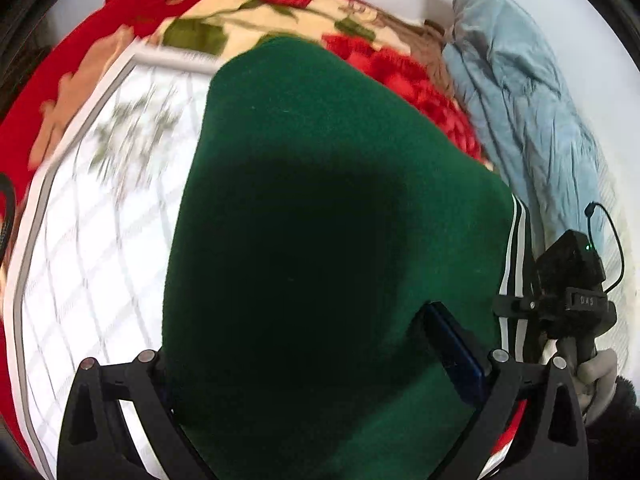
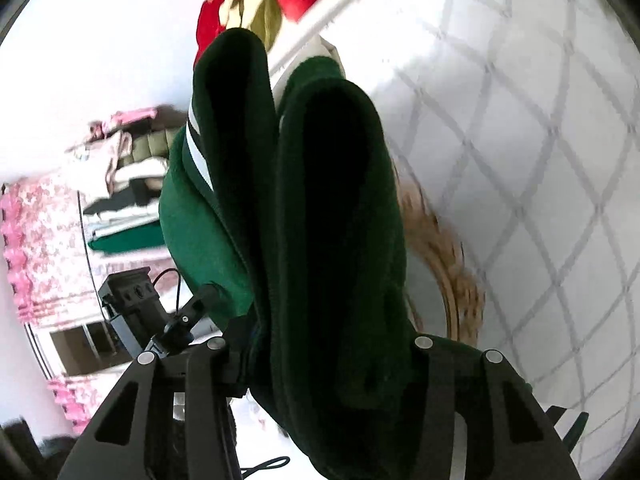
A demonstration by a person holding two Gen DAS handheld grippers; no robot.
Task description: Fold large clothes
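Observation:
A thick dark green garment (image 1: 320,200) with white stripes at one edge (image 1: 516,264) hangs folded above the bed. In the left wrist view it fills the space between the fingers of my left gripper (image 1: 304,340), which is shut on it. The blue pad of one finger (image 1: 452,352) presses its side, and the other finger is hidden behind the cloth. In the right wrist view the same green garment (image 2: 336,220) bulges in doubled folds out of my right gripper (image 2: 328,320), shut on the bundle. Each gripper shows in the other's view: right gripper (image 1: 568,292), left gripper (image 2: 132,300).
Below lies a white quilted bed cover (image 1: 92,240) with grey diamond lines (image 2: 540,160). A red floral blanket (image 1: 280,4) and a light blue quilt (image 1: 520,100) lie at the far side. A stack of folded clothes (image 2: 124,200), pink floral cloth (image 2: 44,232) and a woven round rim (image 2: 456,280) are nearby.

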